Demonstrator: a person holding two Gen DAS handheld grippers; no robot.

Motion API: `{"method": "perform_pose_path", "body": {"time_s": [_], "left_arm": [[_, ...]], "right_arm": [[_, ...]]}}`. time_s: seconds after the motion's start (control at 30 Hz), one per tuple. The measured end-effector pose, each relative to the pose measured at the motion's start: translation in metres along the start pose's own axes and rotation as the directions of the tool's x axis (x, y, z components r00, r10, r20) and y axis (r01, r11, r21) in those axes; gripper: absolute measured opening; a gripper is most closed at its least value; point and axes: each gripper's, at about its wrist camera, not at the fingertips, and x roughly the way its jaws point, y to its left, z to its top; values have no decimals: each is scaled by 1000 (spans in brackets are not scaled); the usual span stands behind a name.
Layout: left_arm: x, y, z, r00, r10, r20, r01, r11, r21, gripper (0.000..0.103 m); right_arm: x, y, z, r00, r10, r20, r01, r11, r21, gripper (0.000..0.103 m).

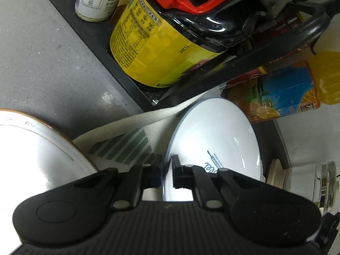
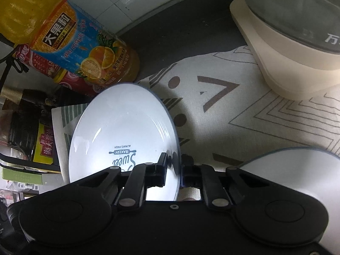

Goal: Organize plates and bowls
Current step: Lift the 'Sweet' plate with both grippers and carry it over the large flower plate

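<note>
A white plate [image 1: 214,136] with a thin blue rim and a "Sweet Bakery" print lies over a patterned cloth. My left gripper [image 1: 166,166] is shut on its left rim in the left wrist view. In the right wrist view the same plate [image 2: 123,127] sits to the left, and my right gripper [image 2: 176,166] is shut on its right rim. A gold-rimmed white plate [image 1: 31,148] lies at the left of the left gripper. Another blue-rimmed white dish [image 2: 297,167] shows at the lower right of the right gripper. I cannot tell whether the held plate touches the cloth.
An orange juice bottle [image 2: 70,42] lies just beyond the plate. A black rack [image 1: 89,34] holds a yellow-labelled jug [image 1: 153,48] and white jars [image 1: 97,0]. A cream cooker with a glass lid [image 2: 293,48] stands on the patterned cloth [image 2: 233,110] at the far right.
</note>
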Motion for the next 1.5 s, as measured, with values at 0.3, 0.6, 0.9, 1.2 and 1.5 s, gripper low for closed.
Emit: {"method": "perform_pose_path", "body": {"time_s": [0.3, 0.6, 0.9, 1.2, 1.5], "left_arm": [[4, -8, -2, 1000, 18, 16, -19, 1000, 20, 8], [-18, -1, 5, 999, -51, 4, 51, 998, 24, 2], [-40, 6, -4, 998, -66, -3, 66, 997, 45, 2], [-72, 20, -16, 995, -102, 5, 102, 994, 44, 3], [-107, 43, -31, 994, -110, 20, 109, 993, 45, 3]], "right_arm": [[3, 2, 4, 1000, -5, 8, 5, 1000, 9, 13], [-26, 17, -3, 997, 25, 74, -20, 998, -64, 6], [-47, 19, -27, 995, 26, 99, -21, 998, -53, 7], [-75, 33, -53, 989, 26, 146, -18, 998, -52, 7], [-97, 54, -88, 984, 31, 177, -15, 996, -88, 8]]}}
